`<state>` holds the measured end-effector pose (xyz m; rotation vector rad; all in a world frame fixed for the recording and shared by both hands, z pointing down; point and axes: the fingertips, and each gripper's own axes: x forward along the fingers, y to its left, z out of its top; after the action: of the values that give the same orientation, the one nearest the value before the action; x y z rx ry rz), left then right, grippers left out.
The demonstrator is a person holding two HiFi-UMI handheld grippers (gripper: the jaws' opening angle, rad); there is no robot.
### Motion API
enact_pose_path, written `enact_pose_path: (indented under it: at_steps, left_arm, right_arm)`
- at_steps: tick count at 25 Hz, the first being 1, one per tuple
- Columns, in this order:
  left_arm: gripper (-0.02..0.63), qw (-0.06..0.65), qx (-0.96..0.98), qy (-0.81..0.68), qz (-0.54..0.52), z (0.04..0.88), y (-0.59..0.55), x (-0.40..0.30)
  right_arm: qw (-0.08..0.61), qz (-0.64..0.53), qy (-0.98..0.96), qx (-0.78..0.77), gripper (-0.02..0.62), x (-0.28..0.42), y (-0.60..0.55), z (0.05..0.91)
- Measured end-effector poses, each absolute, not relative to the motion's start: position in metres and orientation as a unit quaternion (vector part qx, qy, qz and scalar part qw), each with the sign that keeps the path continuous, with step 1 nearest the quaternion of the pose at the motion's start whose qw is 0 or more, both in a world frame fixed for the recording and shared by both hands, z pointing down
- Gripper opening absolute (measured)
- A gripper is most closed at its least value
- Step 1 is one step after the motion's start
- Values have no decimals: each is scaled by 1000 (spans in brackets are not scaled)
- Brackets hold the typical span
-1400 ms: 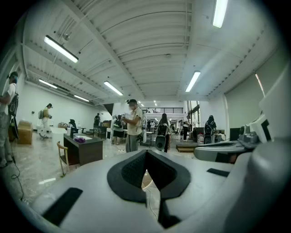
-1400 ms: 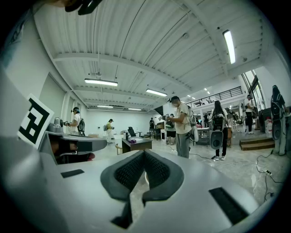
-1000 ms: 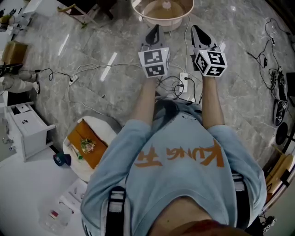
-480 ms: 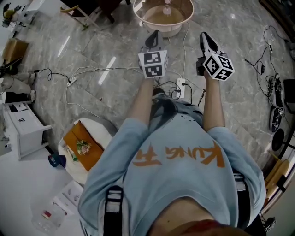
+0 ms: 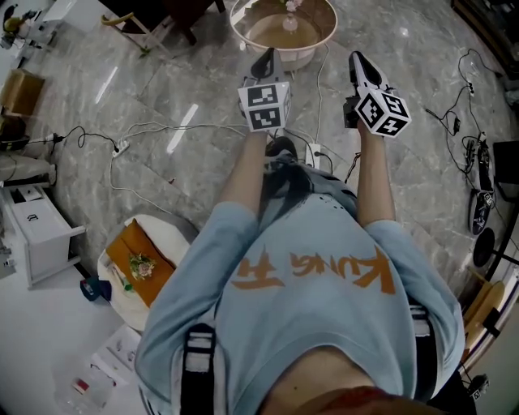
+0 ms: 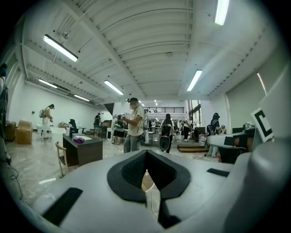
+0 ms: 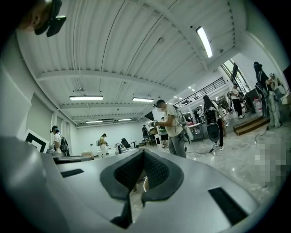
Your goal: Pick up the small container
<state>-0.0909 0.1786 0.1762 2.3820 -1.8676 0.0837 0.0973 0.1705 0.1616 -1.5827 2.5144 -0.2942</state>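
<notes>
As person (image 5: pixel 312 280) reaches level ahead | left tool (image 5: pixel 271 55) closed | right tool (image 5: pixel 358 58) closed

1. The likeliest small container (image 5: pixel 289 5) was a tiny pale object at 12 o'clock in the head view, partly cut off by the top edge.
2. It sat on the tan top of a white-rimmed round table (image 5: pixel 268 31), toward the table's far side and clear of the rim.
3. It stood alone there. Its shape, lid and contents were too small to make out.
</notes>
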Motion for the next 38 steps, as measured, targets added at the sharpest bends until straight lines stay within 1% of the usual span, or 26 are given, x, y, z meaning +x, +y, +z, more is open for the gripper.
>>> enact_pose_path:
  at_steps: [6, 12, 19, 25, 29, 35, 38]
  left_arm:
    - [23, 62, 793, -606, 20, 178, 142, -86]
    - [25, 81, 782, -617, 25, 198, 83, -99]
    - [23, 114, 774, -620, 59, 234, -2, -118]
    - [23, 163, 751, -634, 89, 292, -85, -154]
    - [23, 185, 741, -637, 101, 319, -143, -173]
    - [23, 202, 744, -628, 104, 333, -205, -170]
    - [23, 207, 752, -616, 106, 341, -224, -156]
  right_arm:
    - [76, -95, 826, -550, 12, 116, 145, 162]
    - [68, -110, 817, -562, 12, 129, 92, 184]
    - [54, -144, 819, -552, 12, 103, 7, 219]
    - [0, -173, 826, -536, 12, 62, -73, 286]
    - [-25, -177, 828, -531, 12, 42, -140, 302]
    - [-78, -135, 849, -505, 12, 16, -200, 299]
    - [-95, -139, 853, -494, 12, 16, -213, 313]
